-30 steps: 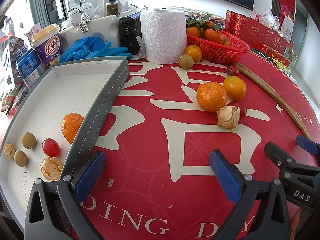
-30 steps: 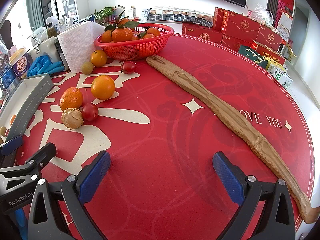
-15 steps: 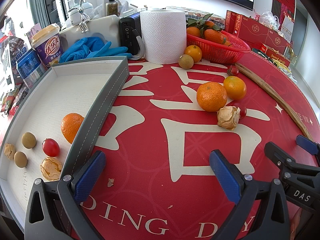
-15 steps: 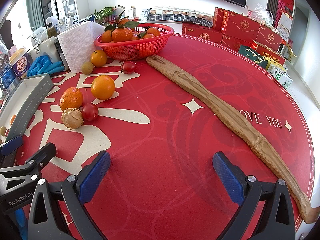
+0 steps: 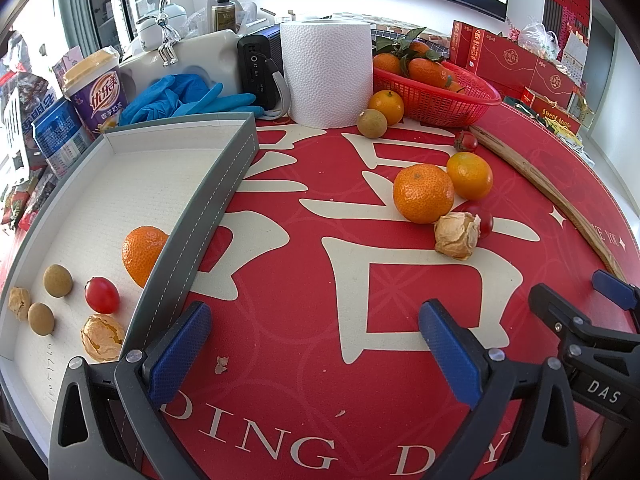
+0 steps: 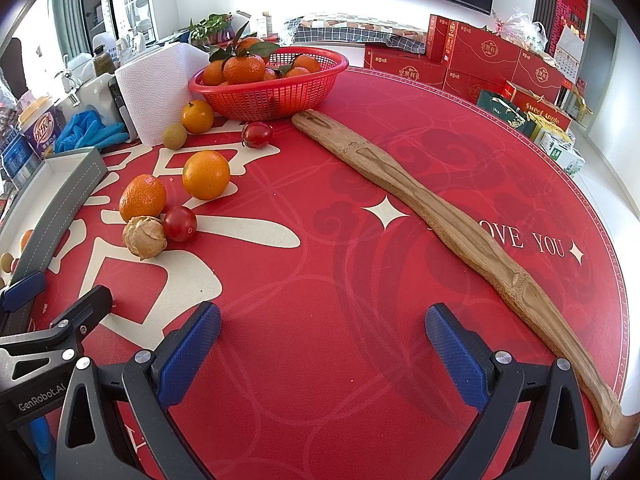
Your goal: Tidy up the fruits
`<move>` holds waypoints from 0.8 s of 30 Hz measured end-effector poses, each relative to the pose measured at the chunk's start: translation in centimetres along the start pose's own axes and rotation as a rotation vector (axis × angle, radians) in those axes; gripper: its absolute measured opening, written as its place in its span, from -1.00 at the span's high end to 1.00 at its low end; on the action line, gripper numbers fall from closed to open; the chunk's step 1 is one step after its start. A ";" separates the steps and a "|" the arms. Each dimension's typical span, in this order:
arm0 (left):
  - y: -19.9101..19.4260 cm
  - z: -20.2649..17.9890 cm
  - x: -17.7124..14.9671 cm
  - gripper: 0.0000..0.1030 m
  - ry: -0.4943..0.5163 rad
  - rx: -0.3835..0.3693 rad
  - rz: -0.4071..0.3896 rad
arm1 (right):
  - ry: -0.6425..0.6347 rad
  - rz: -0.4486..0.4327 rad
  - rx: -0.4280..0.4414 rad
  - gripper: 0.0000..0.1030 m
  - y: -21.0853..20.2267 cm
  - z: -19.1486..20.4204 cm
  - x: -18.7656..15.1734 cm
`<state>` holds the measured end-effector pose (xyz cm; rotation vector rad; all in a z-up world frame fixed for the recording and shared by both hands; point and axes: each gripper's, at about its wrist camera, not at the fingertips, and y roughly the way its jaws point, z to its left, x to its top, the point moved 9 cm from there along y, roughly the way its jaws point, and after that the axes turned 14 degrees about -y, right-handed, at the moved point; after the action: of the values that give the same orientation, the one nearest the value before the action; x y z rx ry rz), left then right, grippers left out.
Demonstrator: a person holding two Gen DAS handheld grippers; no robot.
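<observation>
Far left of my left view, the grey tray (image 5: 208, 196) holds a mandarin (image 5: 142, 254), a cherry tomato (image 5: 102, 295), two longans (image 5: 58, 280) and a husked fruit (image 5: 102, 337). Bottom centre, my left gripper (image 5: 316, 344) hovers over the red table (image 5: 320, 280), fingers wide apart, empty. Right of centre sit two oranges (image 5: 424, 193), a papery husk fruit (image 5: 457, 231) and a tomato (image 5: 485, 218). Upper right, the red basket (image 5: 440, 100). In my right view, my right gripper (image 6: 324, 350) is spread too, gripping nothing, with the wooden stick (image 6: 440, 220) running down the right.
</observation>
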<state>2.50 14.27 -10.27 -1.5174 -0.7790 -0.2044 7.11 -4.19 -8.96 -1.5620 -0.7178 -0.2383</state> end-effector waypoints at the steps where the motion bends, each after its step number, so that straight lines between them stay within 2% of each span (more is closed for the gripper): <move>1: 0.0 0.0 0.0 -1.00 0.000 0.000 0.000 | 0.000 0.000 0.000 -1.00 0.0 0.0 0.0; 19: -0.1 -0.1 0.0 -1.00 0.007 0.003 0.003 | 0.000 0.001 0.000 -1.00 0.0 0.0 0.0; 22: -0.2 -1.2 -0.2 -0.87 0.047 -0.025 0.042 | -0.007 0.003 0.002 -1.00 0.0 0.0 0.0; 24: -1.0 -2.2 0.1 -0.82 0.085 -0.035 0.026 | -0.041 0.002 0.025 -1.00 -0.3 0.1 -0.4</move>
<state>2.74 12.19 -9.08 -1.5409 -0.6913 -0.2632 6.59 -4.24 -8.96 -1.5474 -0.7487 -0.1953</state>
